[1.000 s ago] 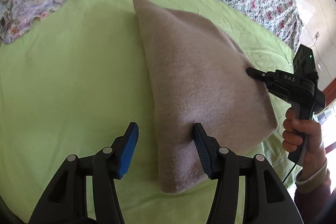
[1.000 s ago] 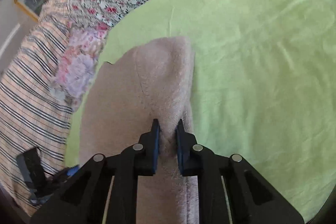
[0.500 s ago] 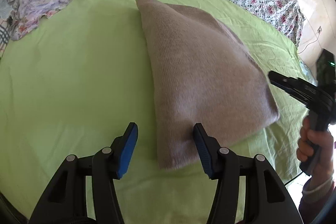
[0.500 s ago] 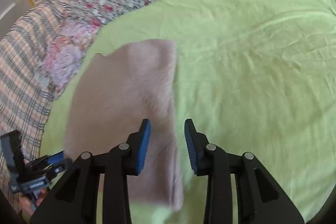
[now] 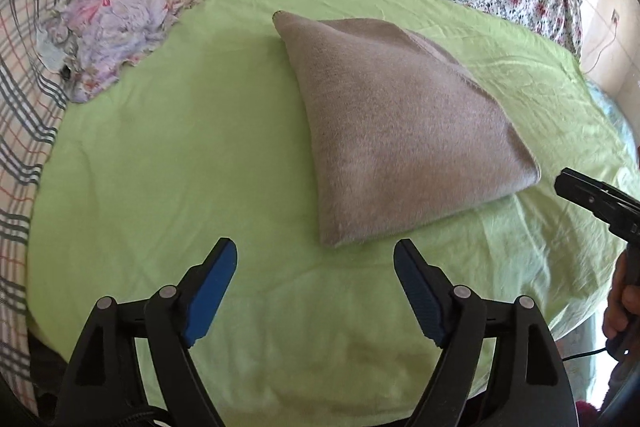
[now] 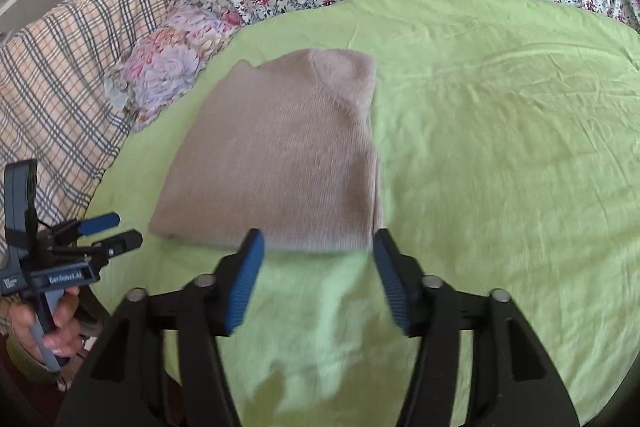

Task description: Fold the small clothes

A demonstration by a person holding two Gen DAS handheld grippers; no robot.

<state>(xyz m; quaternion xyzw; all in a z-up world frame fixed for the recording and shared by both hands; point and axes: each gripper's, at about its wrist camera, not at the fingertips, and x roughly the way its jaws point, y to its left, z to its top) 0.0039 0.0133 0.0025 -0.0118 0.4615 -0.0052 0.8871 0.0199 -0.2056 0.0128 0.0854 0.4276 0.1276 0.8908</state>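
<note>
Left gripper [image 6: 108, 231] handle reads "GenRobot.AI" beside folded sweater [image 6: 280, 155].

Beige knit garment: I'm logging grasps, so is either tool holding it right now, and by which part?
Nothing is held. The left tool and right tool are both open, clear of the folded beige knit garment.
</note>
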